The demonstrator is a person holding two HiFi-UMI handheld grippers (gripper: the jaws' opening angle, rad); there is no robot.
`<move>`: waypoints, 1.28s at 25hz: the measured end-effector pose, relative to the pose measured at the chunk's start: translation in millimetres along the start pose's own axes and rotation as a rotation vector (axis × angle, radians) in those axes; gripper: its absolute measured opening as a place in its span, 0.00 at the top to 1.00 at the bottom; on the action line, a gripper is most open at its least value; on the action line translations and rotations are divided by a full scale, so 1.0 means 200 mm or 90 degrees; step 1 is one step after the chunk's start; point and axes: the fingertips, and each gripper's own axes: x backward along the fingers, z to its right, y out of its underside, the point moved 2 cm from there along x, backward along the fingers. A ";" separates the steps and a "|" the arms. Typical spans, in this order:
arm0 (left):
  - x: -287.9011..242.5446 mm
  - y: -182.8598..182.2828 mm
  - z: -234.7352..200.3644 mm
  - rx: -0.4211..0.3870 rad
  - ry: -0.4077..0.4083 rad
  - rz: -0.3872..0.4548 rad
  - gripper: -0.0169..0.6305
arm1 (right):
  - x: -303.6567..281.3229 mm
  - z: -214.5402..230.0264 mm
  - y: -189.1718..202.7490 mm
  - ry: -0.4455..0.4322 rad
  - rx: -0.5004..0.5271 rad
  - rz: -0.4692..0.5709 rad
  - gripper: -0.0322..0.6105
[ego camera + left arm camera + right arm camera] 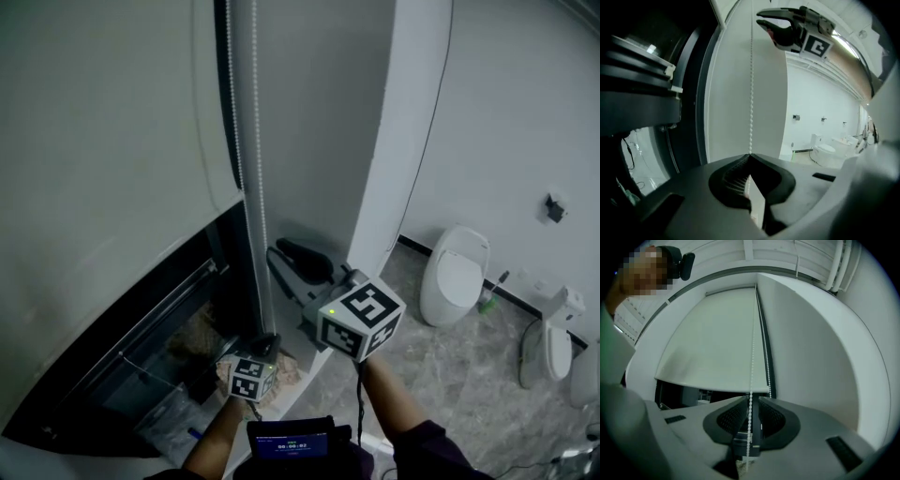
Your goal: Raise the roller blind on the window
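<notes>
The pale roller blind covers the upper window, and its lower edge leaves dark glass showing below. A white bead chain hangs along its right side. My left gripper is low on the chain; in the left gripper view its jaws meet on the bead chain, shut on it. My right gripper is higher up by the chain. In the right gripper view its jaws stand slightly apart with the bead chain running between them, below the blind. The right gripper also shows above in the left gripper view.
A white wall column stands right of the chain. On the marble floor to the right are a toilet and a second fixture, with a green bottle between them. A small screen device sits at the bottom edge.
</notes>
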 end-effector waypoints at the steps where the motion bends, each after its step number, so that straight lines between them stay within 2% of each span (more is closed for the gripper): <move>1: -0.01 0.06 0.01 -0.001 0.002 -0.011 0.96 | -0.02 -0.01 -0.01 -0.002 0.008 -0.002 0.86; 4: -0.03 0.14 0.05 -0.016 0.010 -0.042 0.96 | -0.06 -0.04 -0.05 -0.006 0.028 -0.009 0.86; 7: -0.03 0.17 0.07 -0.015 0.011 -0.057 0.96 | -0.06 -0.03 -0.07 0.015 0.041 -0.005 0.87; 8: -0.03 0.17 0.07 -0.008 0.010 -0.057 0.96 | -0.06 -0.02 -0.07 0.021 0.037 -0.002 0.92; 9: -0.03 0.18 0.06 -0.003 0.008 -0.057 0.96 | -0.05 -0.01 -0.06 0.023 0.029 0.002 0.93; 17: 0.06 0.10 -0.01 0.040 -0.008 -0.027 0.95 | -0.05 -0.01 -0.04 0.035 0.040 -0.001 0.94; 22: 0.17 -0.16 -0.12 0.034 -0.034 0.047 0.95 | -0.07 0.03 0.17 0.047 0.073 -0.058 0.94; 29: 0.36 -0.65 -0.19 0.009 -0.034 0.173 0.95 | -0.06 0.06 0.67 0.056 0.044 -0.174 0.94; 32: 0.39 -0.81 -0.17 -0.003 -0.023 0.207 0.95 | -0.06 0.05 0.87 0.053 0.020 -0.214 0.94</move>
